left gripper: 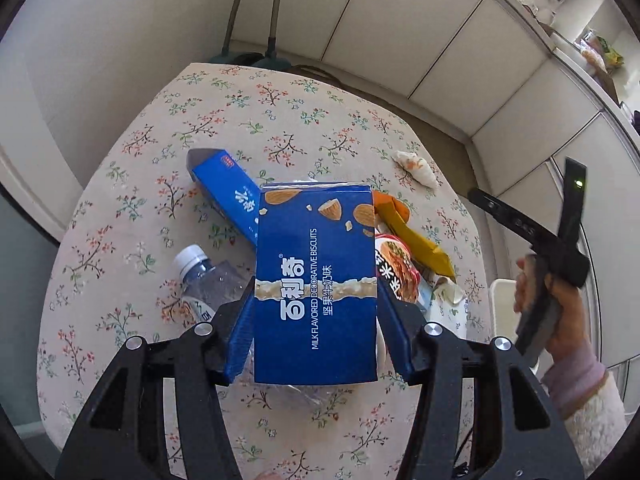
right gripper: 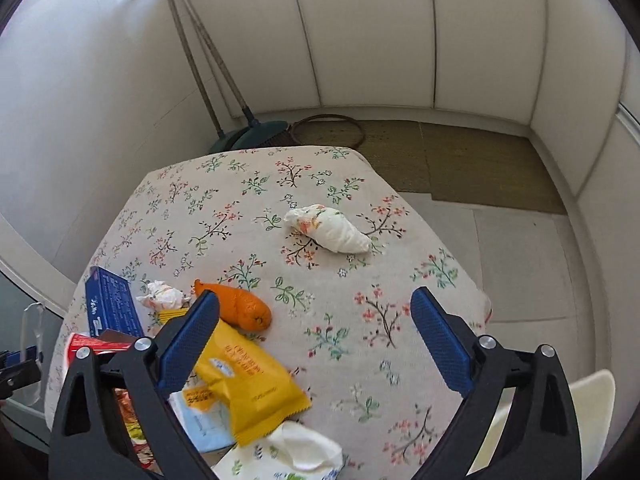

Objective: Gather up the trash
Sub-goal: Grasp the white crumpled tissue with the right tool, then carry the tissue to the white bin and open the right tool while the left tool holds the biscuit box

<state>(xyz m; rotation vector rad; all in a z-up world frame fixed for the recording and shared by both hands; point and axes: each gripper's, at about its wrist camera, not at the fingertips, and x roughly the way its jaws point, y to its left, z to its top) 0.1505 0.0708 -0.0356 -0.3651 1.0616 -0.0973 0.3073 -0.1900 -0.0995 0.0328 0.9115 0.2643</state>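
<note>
Left gripper (left gripper: 316, 320) clamps a blue biscuit box (left gripper: 316, 280) above the floral table (left gripper: 140, 208); right gripper (right gripper: 316, 344) hangs wide open, holding nothing.

Only the left wrist view shows the box, gripped on both sides, with a plastic bottle (left gripper: 208, 280) beneath at 9 o'clock, a long blue carton (left gripper: 228, 192) at 11 and the person's right hand (left gripper: 560, 312) gripping its tool at 3. The right wrist view alone shows a yellow wrapper (right gripper: 248, 380) by its left finger, an orange peel (right gripper: 240, 306) farther at 11 o'clock, then a crumpled tissue (right gripper: 328, 230) near 12, brooms (right gripper: 224, 80) against the wall beyond.
</note>
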